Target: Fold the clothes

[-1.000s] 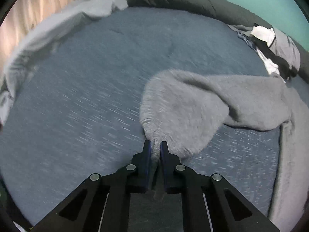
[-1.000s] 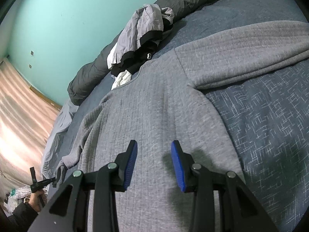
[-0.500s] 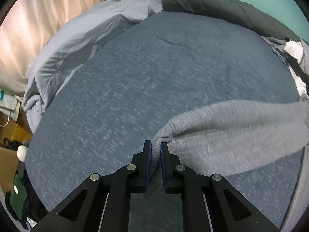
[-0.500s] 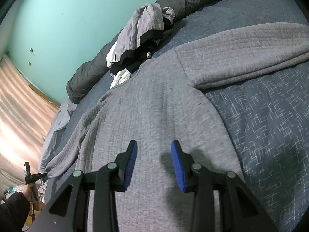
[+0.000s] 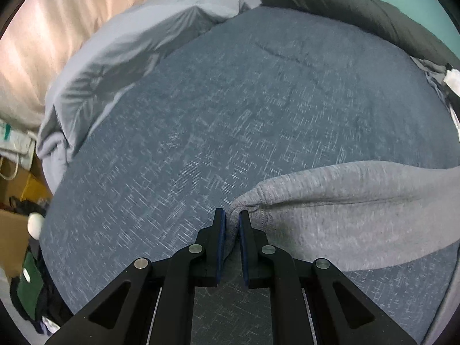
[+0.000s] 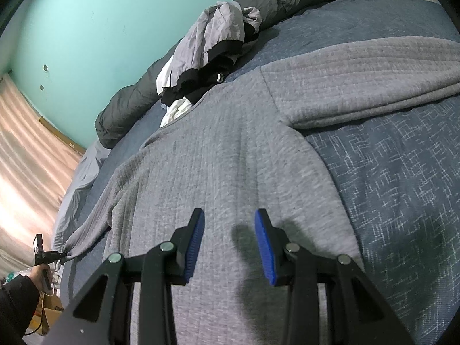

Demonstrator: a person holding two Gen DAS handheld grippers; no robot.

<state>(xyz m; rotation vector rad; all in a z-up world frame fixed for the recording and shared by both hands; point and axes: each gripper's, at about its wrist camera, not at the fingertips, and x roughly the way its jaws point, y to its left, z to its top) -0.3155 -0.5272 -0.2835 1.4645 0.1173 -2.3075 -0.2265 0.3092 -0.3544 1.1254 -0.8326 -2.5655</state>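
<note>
Left wrist view: the left gripper is pinched tight on the cuff of a grey sleeve, with a fold of the cloth caught between its pads. The sleeve runs from the gripper off to the right edge, lying across the blue bedspread. Beyond the spread a pale grey duvet is bunched at the upper left, and a dark quilt lies along the top right under a teal wall. Boxes and bags sit on the floor at the left edge.

Right wrist view: the right gripper hangs over the body of the grey sweater, its blue pads spread apart with nothing between them; whether they touch the cloth cannot be told. The sweater lies flat on the bed, one sleeve out to the upper right, the other stretched down to the lower left, where the left gripper pinches its end in a person's hand. A heap of grey, black and white clothes lies just past the sweater's collar, against the dark quilt.
</note>
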